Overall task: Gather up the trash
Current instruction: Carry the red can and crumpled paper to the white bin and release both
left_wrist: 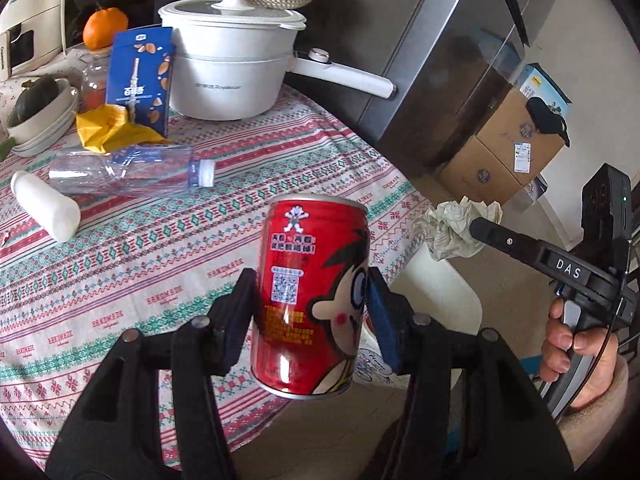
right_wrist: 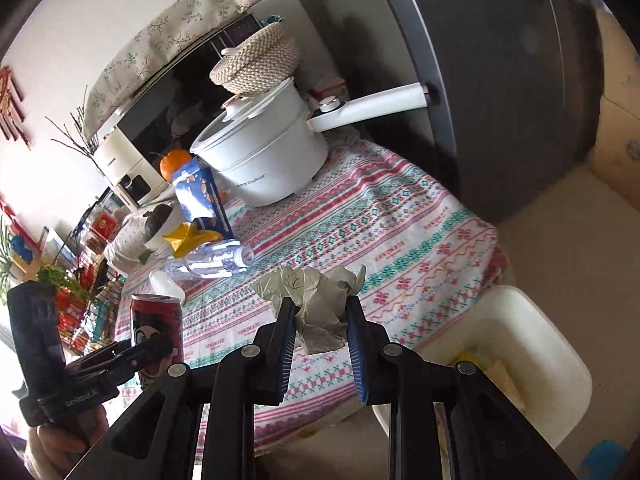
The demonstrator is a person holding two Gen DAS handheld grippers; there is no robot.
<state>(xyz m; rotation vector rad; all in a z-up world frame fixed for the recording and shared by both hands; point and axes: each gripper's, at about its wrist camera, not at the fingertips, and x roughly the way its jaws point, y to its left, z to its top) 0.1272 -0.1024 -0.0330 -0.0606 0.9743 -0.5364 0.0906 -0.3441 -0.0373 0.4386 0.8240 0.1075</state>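
On the far left of the table (left_wrist: 132,248), the trash not yet collected lies where it was dropped: a white cylinder (left_wrist: 46,205) on its side, a crushed clear plastic bottle (left_wrist: 132,170) with its cap toward the middle, and a crumpled yellow wrapper (left_wrist: 108,128) against a blue carton (left_wrist: 140,76); the white pot (left_wrist: 232,72) and the orange (left_wrist: 105,28) behind them look like keepers, not rubbish. Near the table's right edge the left gripper (left_wrist: 310,308) is clamped on a red drink can (left_wrist: 310,300), pads pressing its two sides about mid-height, jaws roughly half apart because the can fills them. The can is upright, tilted slightly, and clear of the cloth, probably so it can be carried over the edge. This gripper angles downward from above the near side. Further right, the right gripper (right_wrist: 320,328) pinches a crumpled paper wad (right_wrist: 316,304) between fairly narrow jaws, the paper bulging out above the blue pads; it too slopes down, and the person's hand (left_wrist: 576,344) wraps its handle. Below the table's right edge stands a white bin (right_wrist: 520,344) with some scraps already inside, which looks like where both pieces are headed.
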